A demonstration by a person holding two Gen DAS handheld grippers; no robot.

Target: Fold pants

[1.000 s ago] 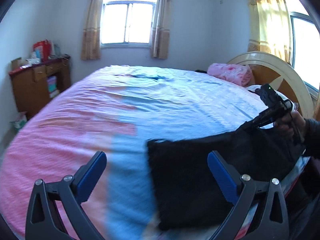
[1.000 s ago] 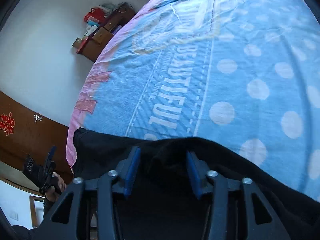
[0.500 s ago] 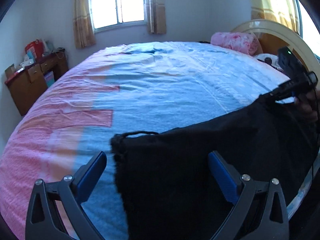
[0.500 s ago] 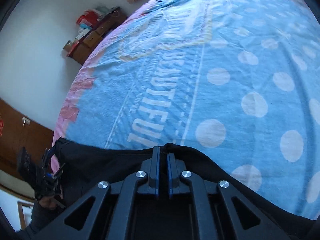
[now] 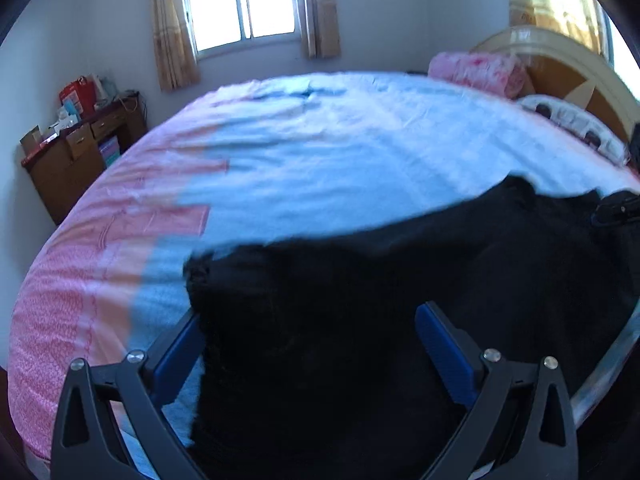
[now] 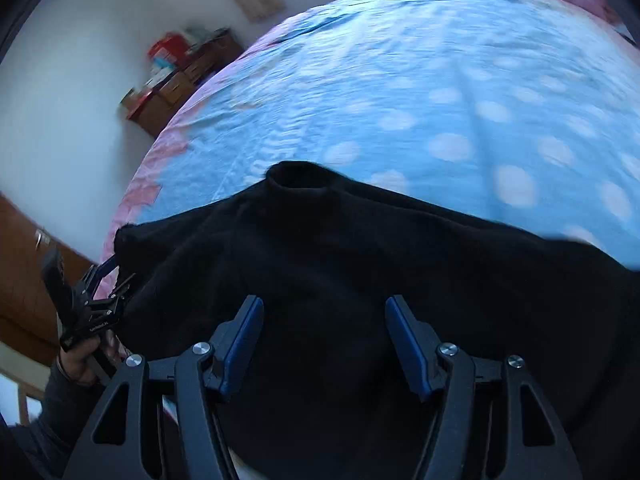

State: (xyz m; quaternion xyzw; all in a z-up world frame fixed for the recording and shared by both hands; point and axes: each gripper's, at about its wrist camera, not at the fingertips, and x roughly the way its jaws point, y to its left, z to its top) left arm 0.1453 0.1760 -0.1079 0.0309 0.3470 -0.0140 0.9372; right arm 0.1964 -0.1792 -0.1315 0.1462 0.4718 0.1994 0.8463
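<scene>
The right tool [image 6: 324, 340], clamped on the pants [image 6: 360, 248] a moment ago, is opening, empty; left tool [image 5: 308, 344] gapes wide at nine o'clock: fold laid on the bed [image 6: 400, 80].

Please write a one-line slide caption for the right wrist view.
Right gripper, jaws opening, above black pants spread on the blue dotted bed sheet; left gripper at their left edge.
</scene>
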